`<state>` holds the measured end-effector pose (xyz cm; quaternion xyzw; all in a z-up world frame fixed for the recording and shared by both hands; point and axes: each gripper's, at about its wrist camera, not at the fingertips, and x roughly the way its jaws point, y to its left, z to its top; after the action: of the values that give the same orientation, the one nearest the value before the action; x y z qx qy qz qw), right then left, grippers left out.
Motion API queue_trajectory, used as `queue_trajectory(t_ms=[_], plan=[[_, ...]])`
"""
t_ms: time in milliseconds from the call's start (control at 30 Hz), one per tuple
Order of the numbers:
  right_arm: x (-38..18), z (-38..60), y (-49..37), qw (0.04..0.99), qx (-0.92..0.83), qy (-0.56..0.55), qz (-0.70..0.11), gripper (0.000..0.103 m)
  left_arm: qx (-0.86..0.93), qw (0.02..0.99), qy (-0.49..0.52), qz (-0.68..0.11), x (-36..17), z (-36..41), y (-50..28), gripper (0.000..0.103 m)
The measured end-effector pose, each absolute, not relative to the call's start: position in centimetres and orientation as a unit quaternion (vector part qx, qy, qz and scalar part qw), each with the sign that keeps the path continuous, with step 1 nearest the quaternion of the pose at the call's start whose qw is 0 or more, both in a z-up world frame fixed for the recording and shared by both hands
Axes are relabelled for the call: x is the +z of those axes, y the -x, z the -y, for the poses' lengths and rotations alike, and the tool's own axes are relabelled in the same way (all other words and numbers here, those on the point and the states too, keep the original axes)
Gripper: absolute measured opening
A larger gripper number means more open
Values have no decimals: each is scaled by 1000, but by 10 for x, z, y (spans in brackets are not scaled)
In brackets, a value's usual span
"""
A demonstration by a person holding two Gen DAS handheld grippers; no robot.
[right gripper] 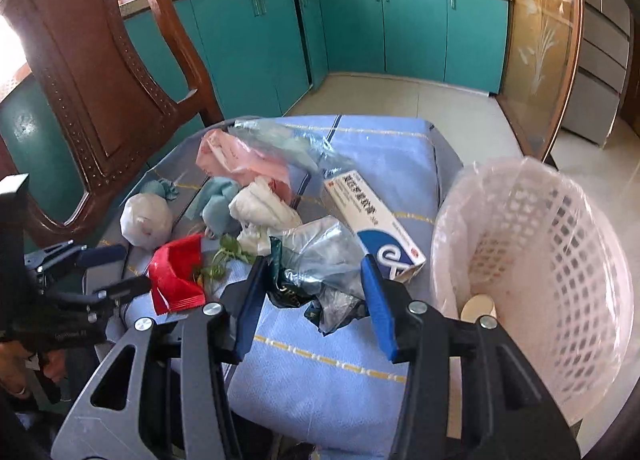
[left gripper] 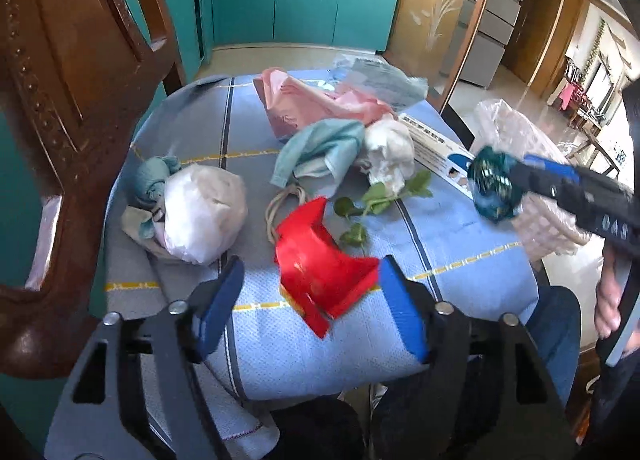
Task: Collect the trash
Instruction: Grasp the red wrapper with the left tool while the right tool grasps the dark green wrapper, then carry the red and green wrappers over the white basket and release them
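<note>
A red wrapper [left gripper: 320,260] lies on the blue cloth-covered table [left gripper: 256,352], between the wide-open jaws of my left gripper [left gripper: 310,300], which does not grip it. My right gripper [right gripper: 314,292] is shut on a crumpled clear and dark teal plastic wrapper [right gripper: 320,264] and holds it above the table; it also shows in the left wrist view [left gripper: 492,188]. A white lattice trash basket [right gripper: 560,244] lined with a plastic bag stands right of the table. More trash lies on the table: a white bag [left gripper: 204,212], teal cloth [left gripper: 320,148], pink bag [left gripper: 320,100], tissue [left gripper: 392,152], green sprig [left gripper: 380,200].
A white and blue box [right gripper: 376,228] lies by the table's right edge. A carved wooden chair [left gripper: 60,100] stands at the left. Teal kitchen cabinets [right gripper: 400,28] line the far wall. A looped cord [left gripper: 280,204] lies by the red wrapper.
</note>
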<state>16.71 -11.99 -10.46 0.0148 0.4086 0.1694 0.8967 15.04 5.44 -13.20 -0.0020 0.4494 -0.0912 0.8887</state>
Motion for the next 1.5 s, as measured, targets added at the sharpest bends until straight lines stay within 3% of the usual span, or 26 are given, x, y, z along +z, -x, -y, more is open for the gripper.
queue_trajectory(t_ms=[67,233,300,367,467,533,767,1233,1500], plan=[[-106,118,-165,896,170,-10,-410,48,-83,889,-13,-449,-135,-51,-157,80],[-104,113,-160,897,179,-9,-405,48,-74,871,-3,-485,-157,-43,-177,80],[-104,112,-159,897,179,-4,-404,48,-66,864,8,-498,-167,-44,-182,69],[-105,108,-157,898,176,8,-404,48,-65,856,9,-512,-177,-44,-185,42],[-106,105,-154,898,175,18,-402,48,-62,856,2,-513,-182,-44,-182,26],[-106,104,-153,899,175,19,-401,48,-70,855,3,-513,-182,-44,-179,21],[-105,105,-151,900,176,14,-398,48,-84,867,14,-491,-163,-47,-161,16],[-70,112,-135,926,141,34,-349,48,-34,933,-49,-356,-70,-36,-120,16],[-58,117,-129,933,129,43,-332,48,-35,940,-53,-335,-52,-30,-116,16]])
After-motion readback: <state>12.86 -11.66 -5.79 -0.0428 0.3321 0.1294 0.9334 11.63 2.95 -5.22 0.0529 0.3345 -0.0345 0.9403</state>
